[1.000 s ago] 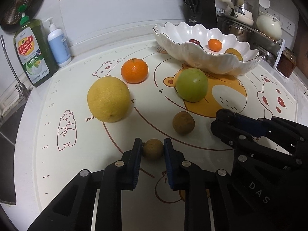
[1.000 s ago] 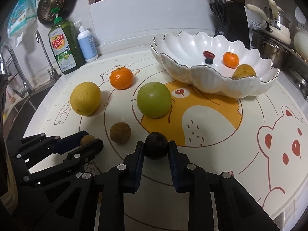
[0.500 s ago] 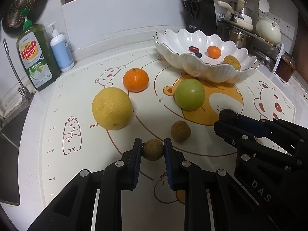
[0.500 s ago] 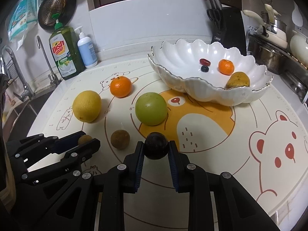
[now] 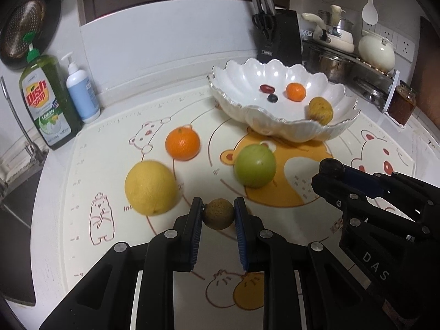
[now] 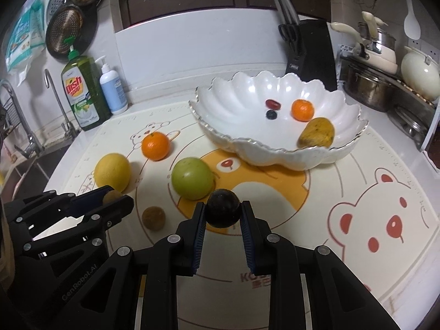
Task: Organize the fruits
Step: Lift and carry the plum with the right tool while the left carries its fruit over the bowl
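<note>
My left gripper (image 5: 218, 214) is shut on a small brown round fruit (image 5: 218, 214) and holds it above the mat. My right gripper (image 6: 222, 212) is shut on a dark round fruit (image 6: 222, 207), also lifted; it shows in the left wrist view (image 5: 332, 167). The white scalloped bowl (image 6: 231, 104) at the back right holds a small orange, a yellow-brown fruit, a red one and a dark berry. On the mat lie a lemon (image 5: 150, 187), an orange (image 5: 182, 143), a green apple (image 5: 254, 165) and another brown fruit (image 6: 153, 218).
Dish soap (image 5: 45, 101) and a pump bottle (image 5: 82, 93) stand at the back left by the sink. A knife block (image 5: 277, 37), pots (image 5: 328, 55) and a jar (image 5: 401, 106) stand behind and right of the bowl.
Both grippers have risen and moved forward toward the bowl with their fruits still held. The second brown fruit on the mat is now hidden in the left wrist view.
</note>
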